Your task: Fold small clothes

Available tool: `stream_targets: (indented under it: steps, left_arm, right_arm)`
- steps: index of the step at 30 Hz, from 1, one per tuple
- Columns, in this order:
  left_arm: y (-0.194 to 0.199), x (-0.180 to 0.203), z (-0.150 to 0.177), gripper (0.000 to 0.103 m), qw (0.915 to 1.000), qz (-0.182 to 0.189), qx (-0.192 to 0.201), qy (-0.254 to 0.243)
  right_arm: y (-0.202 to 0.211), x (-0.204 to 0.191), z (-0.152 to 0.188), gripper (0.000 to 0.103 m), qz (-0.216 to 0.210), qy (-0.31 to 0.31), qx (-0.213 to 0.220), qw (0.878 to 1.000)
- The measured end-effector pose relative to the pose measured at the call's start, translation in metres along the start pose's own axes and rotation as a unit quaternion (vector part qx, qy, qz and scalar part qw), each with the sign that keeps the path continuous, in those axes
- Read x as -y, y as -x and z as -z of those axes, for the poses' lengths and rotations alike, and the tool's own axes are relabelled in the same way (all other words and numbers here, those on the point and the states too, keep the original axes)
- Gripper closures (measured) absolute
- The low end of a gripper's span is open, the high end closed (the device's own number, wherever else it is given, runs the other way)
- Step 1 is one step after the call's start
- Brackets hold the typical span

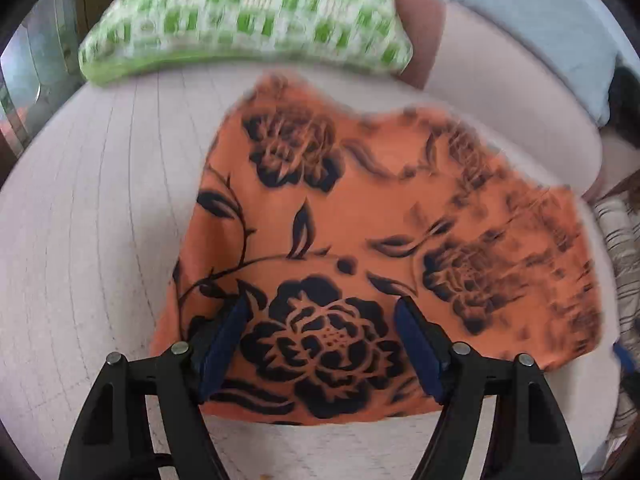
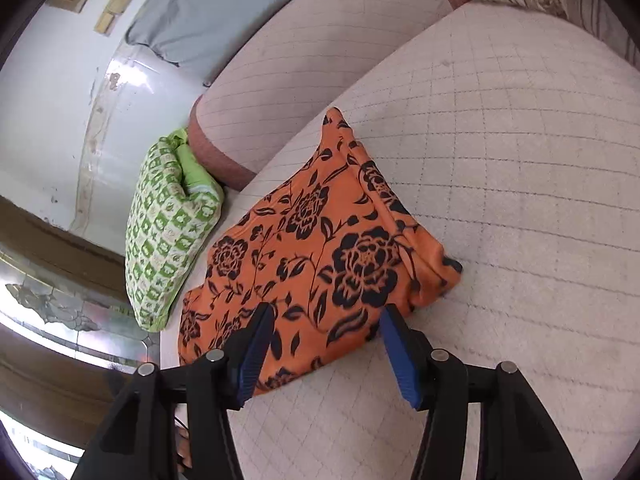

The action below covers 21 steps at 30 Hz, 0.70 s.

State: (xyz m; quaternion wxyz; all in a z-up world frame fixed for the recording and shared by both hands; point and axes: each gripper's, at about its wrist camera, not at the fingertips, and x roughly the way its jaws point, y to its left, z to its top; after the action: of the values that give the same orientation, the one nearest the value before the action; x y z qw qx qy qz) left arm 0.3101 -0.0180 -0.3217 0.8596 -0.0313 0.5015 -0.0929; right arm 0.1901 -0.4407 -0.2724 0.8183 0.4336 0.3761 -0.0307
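garment on sofa seat | cushion beside it

The pale quilted mattress with its grid stitching lies bare on the far side of the orange cloth with black flower print, so my right gripper has open room there. On the cloth's other side the green-and-white checked pillow lies just beside it, narrowing that way. A long pale bolster blocks the back edge.
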Motion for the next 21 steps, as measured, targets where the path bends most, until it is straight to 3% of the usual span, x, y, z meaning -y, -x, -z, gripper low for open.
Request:
stream_targets:
  steps: [3, 5, 6, 7, 8, 12, 14, 16, 17, 21]
  left_arm:
    - [0.006, 0.015, 0.0, 0.027, 0.9979, -0.047, 0.017, -0.041]
    - [0.003, 0.016, 0.0, 0.027, 0.997, -0.06, 0.016, -0.047]
    - [0.001, 0.013, -0.001, 0.027, 0.9971, -0.061, 0.013, -0.045]
    - [0.001, 0.012, -0.003, 0.029, 0.9971, -0.062, 0.012, -0.043]
    - [0.003, 0.011, -0.004, 0.034, 0.997, -0.065, 0.011, -0.041]
    - [0.021, -0.006, -0.01, 0.038, 0.999, -0.035, 0.027, 0.007]
    - [0.035, -0.021, -0.013, 0.038, 0.998, -0.024, 0.042, 0.041]
    - [0.044, -0.038, -0.014, 0.033, 0.995, -0.035, 0.058, 0.073]
    - [0.046, -0.045, -0.014, 0.029, 0.9938, -0.039, 0.058, 0.086]
    - [0.035, -0.072, -0.008, 0.029, 0.9901, -0.031, 0.018, 0.135]
  right_arm:
    - [-0.025, 0.005, -0.006, 0.047, -0.012, 0.0, 0.007, 1.0]
    - [-0.049, 0.021, -0.009, 0.048, -0.027, -0.024, -0.002, 0.999]
    - [-0.062, 0.031, -0.009, 0.051, -0.013, -0.039, -0.007, 0.999]
    - [-0.078, 0.046, -0.007, 0.072, 0.003, -0.06, -0.016, 0.998]
    - [-0.085, 0.056, -0.006, 0.078, -0.001, -0.074, -0.015, 0.997]
    - [-0.061, 0.058, -0.014, 0.074, -0.04, -0.08, -0.017, 0.996]
    - [-0.037, 0.056, -0.018, 0.066, -0.024, -0.057, 0.014, 0.998]
    - [-0.022, 0.062, -0.017, 0.017, -0.016, -0.066, 0.011, 0.998]
    - [-0.018, 0.065, -0.017, 0.016, -0.022, -0.071, 0.015, 0.997]
    - [-0.022, 0.082, -0.013, 0.016, -0.014, -0.093, -0.013, 0.995]
